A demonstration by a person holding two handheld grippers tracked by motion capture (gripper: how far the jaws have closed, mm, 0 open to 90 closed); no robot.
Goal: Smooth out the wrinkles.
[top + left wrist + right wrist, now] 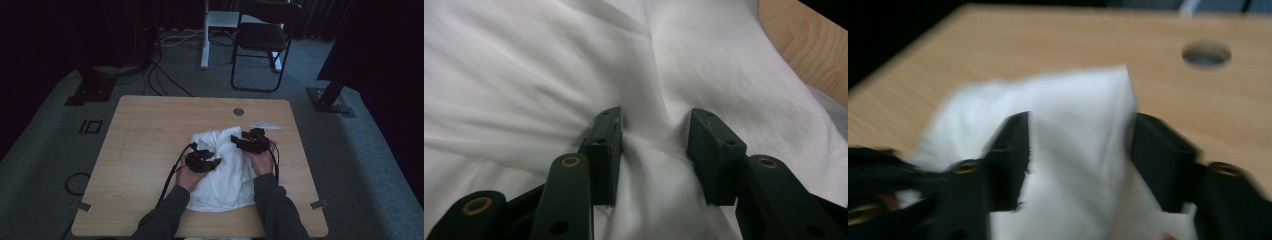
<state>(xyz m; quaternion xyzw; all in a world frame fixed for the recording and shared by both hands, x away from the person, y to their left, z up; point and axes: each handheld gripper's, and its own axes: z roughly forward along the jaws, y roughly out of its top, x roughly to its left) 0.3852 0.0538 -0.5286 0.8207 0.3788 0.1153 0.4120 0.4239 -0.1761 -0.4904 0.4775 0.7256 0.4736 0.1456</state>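
A crumpled white cloth (225,175) lies on the wooden table (150,130), right of centre. My left gripper (212,162) rests on the cloth's left side. In the left gripper view its jaws (656,120) pinch a raised ridge of the cloth (524,75), and creases fan out from the pads. My right gripper (239,141) is at the cloth's far right part, where the fabric stands up in a peak. In the right gripper view, which is blurred, the cloth (1083,100) fills the gap between the two jaws (1080,125) above the table top.
A round cable hole (238,111) (1206,54) sits near the table's far edge. A small flat white piece (265,125) lies just beyond the right gripper. A black chair (262,35) and a white desk leg (205,40) stand on the carpet behind the table.
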